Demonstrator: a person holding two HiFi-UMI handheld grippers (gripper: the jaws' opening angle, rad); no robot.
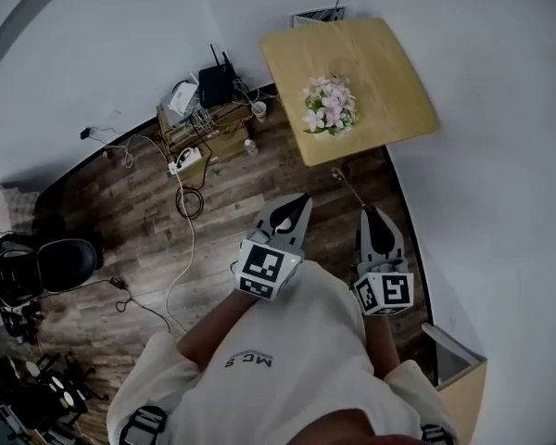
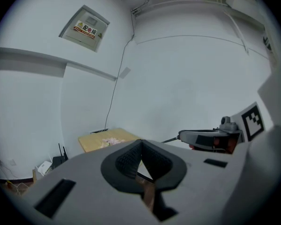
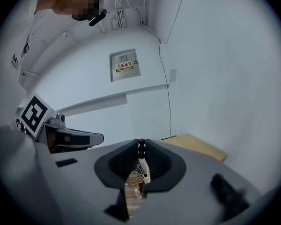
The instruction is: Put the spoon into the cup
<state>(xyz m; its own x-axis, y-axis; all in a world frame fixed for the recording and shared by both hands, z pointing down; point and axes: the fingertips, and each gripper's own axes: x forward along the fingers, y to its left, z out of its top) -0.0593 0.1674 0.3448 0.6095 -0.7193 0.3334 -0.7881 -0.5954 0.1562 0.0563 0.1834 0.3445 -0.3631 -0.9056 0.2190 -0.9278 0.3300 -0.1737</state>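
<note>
White woven fabric of the person's shirt [image 1: 287,360] fills the bottom edge of the head view. Ahead of it, each forearm ends in a grey moulded gripper that carries a cube with black-and-white square markers. Left gripper [image 1: 299,204]: its ribbed black pads [image 2: 126,161] meet at the tips in a closed V with nothing between them. Right gripper [image 1: 372,213]: its jaws are pressed together on the spoon [image 1: 347,184], a thin, straight utensil. The dark reddish handle end shows pinched between the pad tips, and the free end points toward the near edge of the table [image 1: 398,72]. Both grippers hang above the dark plank floor [image 1: 130,221], apart from the table. The table top is pale smooth wood, square with rounded corners. A bunch of pink and white flowers [image 1: 329,105] sits toward its near left corner. A small white cup [image 1: 259,109] stands just beside the table's left edge, next to a low open shelf [image 1: 199,123] that holds a black router [image 1: 215,82] and tangled cables. Whether the cup rests on the floor or the shelf cannot be told.
</note>
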